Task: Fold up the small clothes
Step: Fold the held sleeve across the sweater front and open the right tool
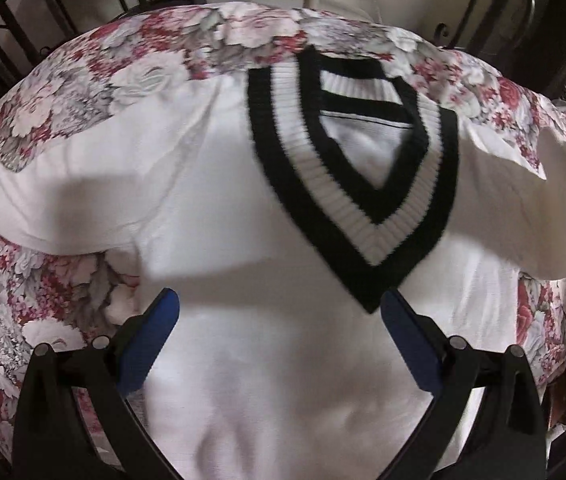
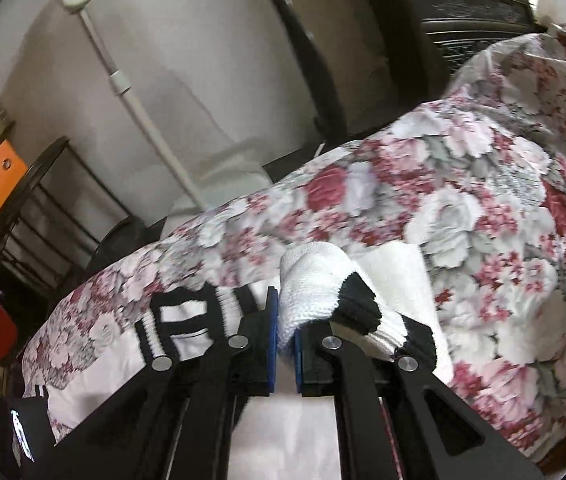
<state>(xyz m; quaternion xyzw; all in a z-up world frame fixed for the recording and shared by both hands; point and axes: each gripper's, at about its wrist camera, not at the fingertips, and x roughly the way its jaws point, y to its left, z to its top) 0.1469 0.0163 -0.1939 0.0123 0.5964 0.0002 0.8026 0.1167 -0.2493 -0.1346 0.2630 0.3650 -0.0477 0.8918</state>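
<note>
A white knit sweater [image 1: 211, 184] with ribbed black-striped V-neck is spread mid-frame on floral cloth [image 1: 43, 112]. Left claw [image 1: 279, 340] gapes; right claw [image 2: 286, 336] pinches its cuff [image 2: 335, 292].

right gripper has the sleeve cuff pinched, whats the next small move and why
Probably carry the sleeve inward across the sweater body. The right gripper is shut on the striped cuff, lifted off the floral cloth, while the left gripper hovers open above the chest, below the V-neck.
</note>
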